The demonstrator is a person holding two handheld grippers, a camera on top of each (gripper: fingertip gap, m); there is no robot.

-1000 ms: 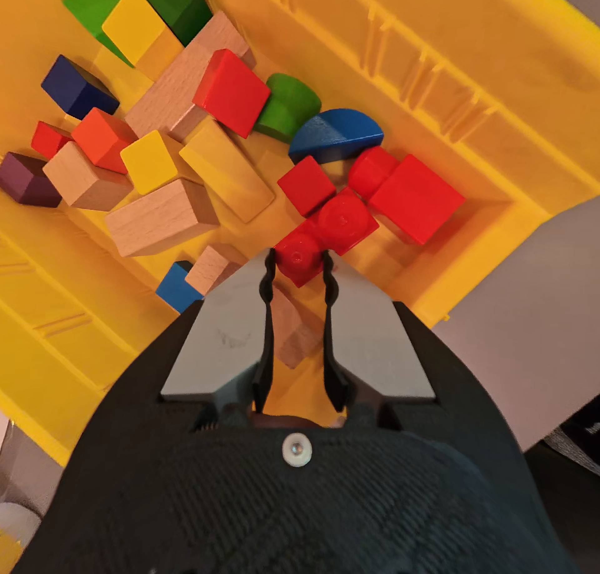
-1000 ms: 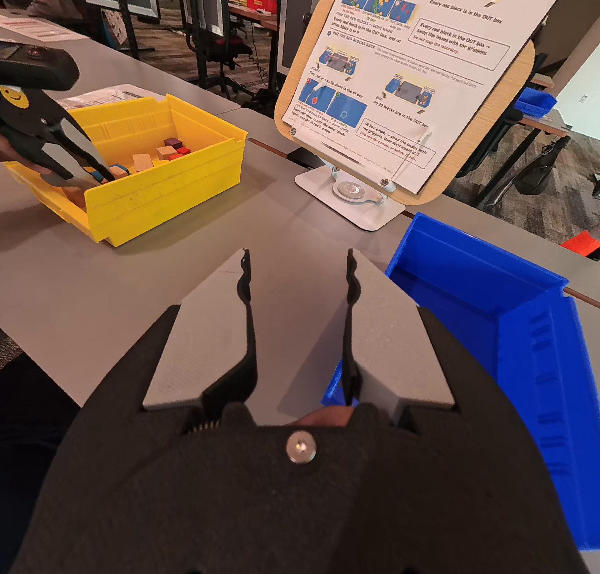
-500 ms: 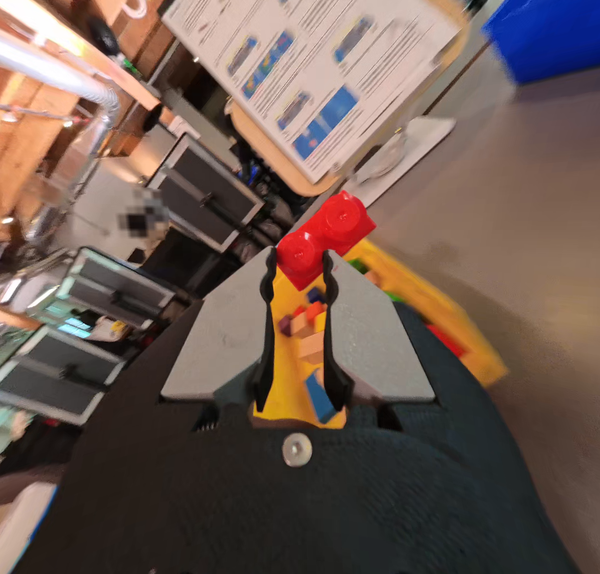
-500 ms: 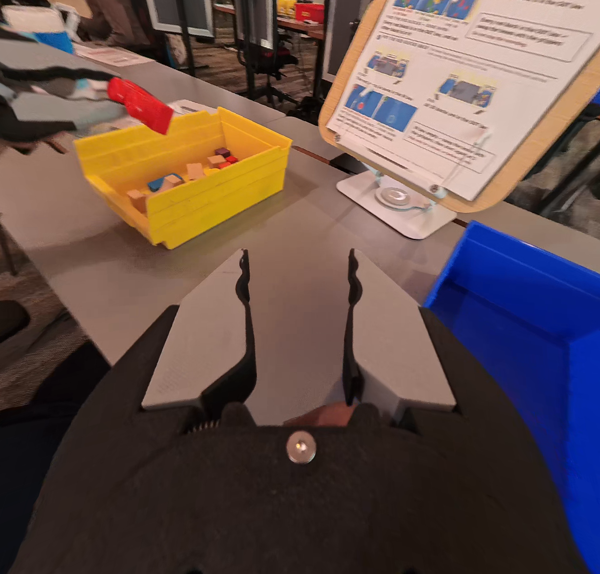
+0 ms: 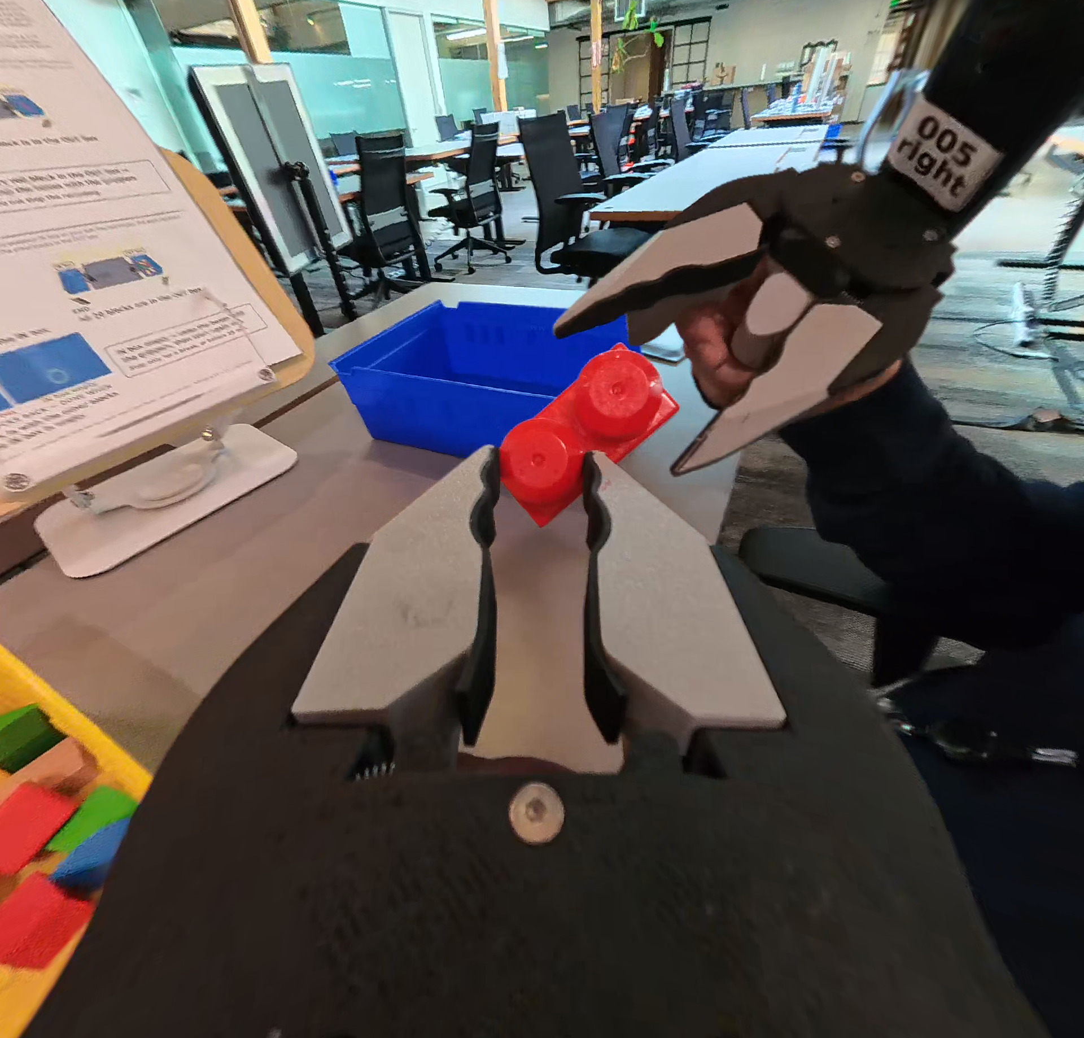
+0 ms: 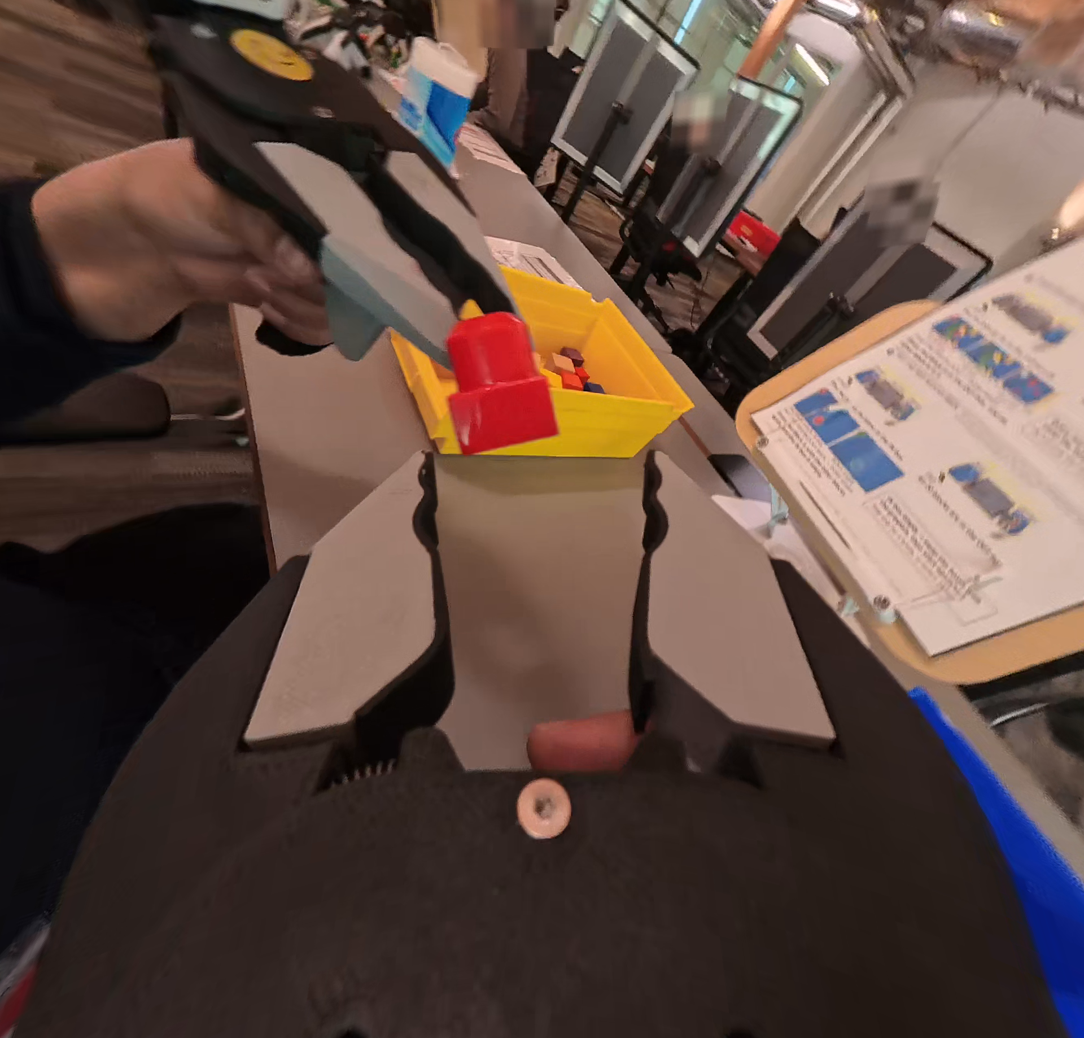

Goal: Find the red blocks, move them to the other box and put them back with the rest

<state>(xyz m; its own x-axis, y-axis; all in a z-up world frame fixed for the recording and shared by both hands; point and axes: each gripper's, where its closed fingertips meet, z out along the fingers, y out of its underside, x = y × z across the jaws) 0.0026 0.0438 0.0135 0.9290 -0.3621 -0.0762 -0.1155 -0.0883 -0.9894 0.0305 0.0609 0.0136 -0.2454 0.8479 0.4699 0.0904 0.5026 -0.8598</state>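
Open-plan office, rows of black chairs point(image 5: 481, 188) and long desks behind glass partitions, carpeted floor. Grey table point(image 5: 193, 593) carries everything: yellow bin point(image 6: 622, 423) of mixed coloured blocks on the left side, blue bin point(image 5: 422, 399) on the right side, looks empty from what shows of its inside. Between them an instruction sheet on a wooden-backed stand point(image 5: 146, 482), tilted toward the person, likely so it reads from the seat. Left gripper point(image 5: 542, 470) is clamped on one stud of a red two-stud block point(image 5: 586, 423), block sticking out past the tips, tilted, in the air over the table between the bins and well short of the blue one. Grip is only at the near end, so the far stud hangs free; probably fine for a light plastic piece, but it could pivot. Right gripper point(image 6: 537, 482) has its jaws spread wide with nothing between them, raised next to the block and pointing at it; in the left wrist view its tips point(image 5: 680, 470) sit just beside the free stud. Judgement: either a hand-over mid-air or it's just waiting its turn, can't tell. More red blocks point(image 5: 29, 834) in the yellow bin, so sorting looks early.
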